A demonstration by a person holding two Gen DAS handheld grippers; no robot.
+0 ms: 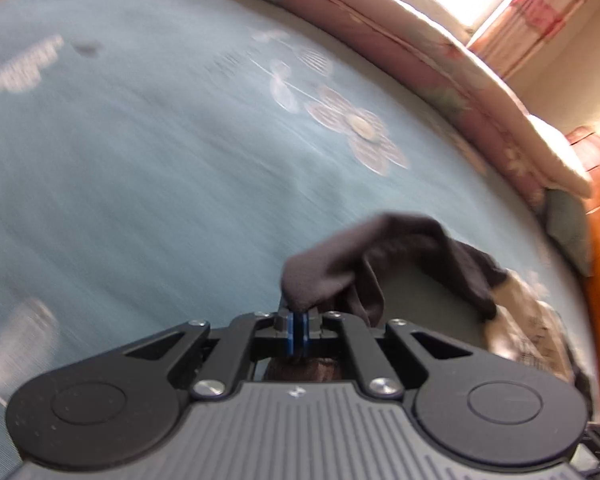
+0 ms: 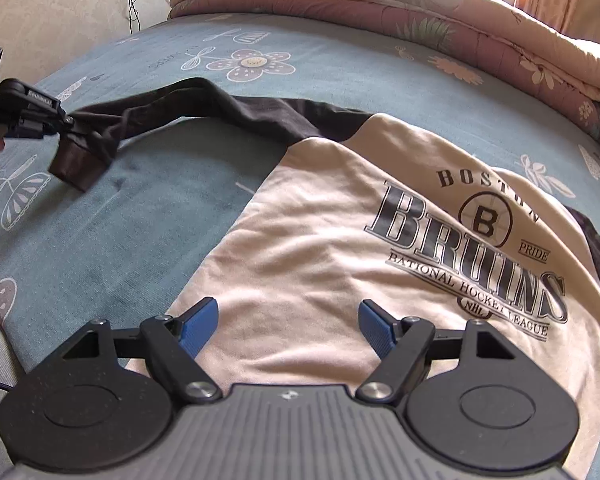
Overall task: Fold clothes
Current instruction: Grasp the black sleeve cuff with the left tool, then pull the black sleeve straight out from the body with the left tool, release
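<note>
Left claw (image 2: 66, 122) clamps the dark sleeve (image 2: 204, 108) near its cuff; right claw (image 2: 288, 320) gapes, empty, over the cream sweatshirt (image 2: 319, 240). Soft, floppy fabric on the bed (image 2: 160, 208), so I'd grab hems.

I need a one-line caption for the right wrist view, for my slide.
Open right gripper hovers over the cream sweatshirt while the left gripper lifts its dark sleeve off the blue bedsheet.
</note>
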